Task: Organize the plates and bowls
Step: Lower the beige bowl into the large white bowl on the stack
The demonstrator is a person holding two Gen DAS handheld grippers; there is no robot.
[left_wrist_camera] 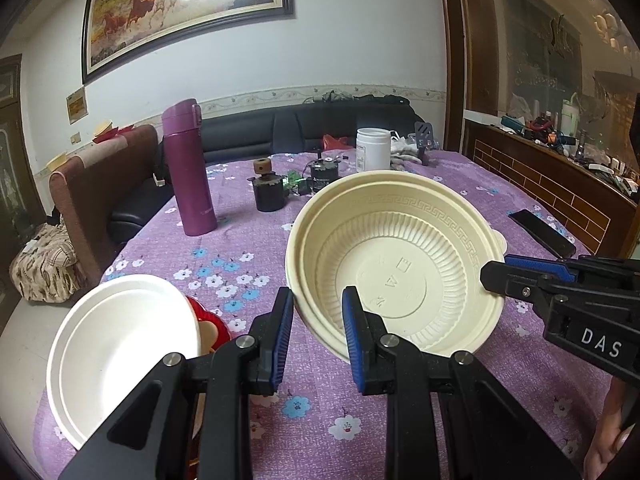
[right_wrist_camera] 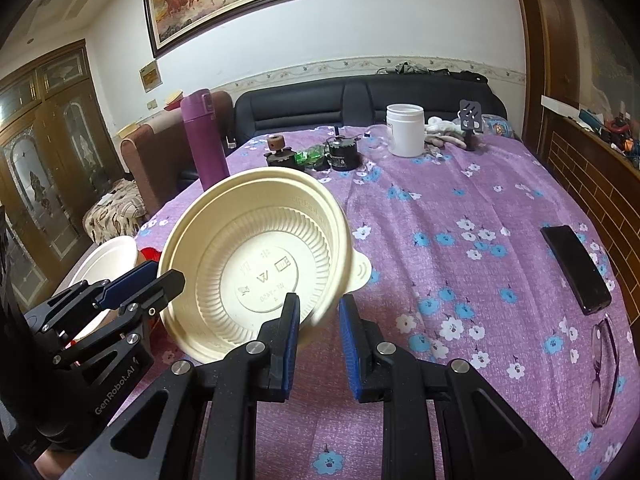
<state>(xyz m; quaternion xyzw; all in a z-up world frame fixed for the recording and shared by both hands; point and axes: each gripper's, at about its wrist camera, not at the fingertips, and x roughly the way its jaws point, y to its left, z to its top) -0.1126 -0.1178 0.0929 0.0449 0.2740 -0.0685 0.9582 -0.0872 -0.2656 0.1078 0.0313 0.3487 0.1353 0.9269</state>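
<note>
Reading "DAS", the right gripper [left_wrist_camera: 494, 276] touches the cream bowl [left_wrist_camera: 400, 264].

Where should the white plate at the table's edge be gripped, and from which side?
Grip the thin rim of the white plate on the side nearest the red dish, coming in low from there. That edge seems to rest on the dish, raised, so a finger can probably slip under.

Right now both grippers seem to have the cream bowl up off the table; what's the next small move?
Probably carry the cream bowl leftward and lower it toward the white plate. Both the left gripper and right gripper pinch its rim on opposite sides, it hangs tilted above the tablecloth, and the plate sits at the table's left edge.
</note>
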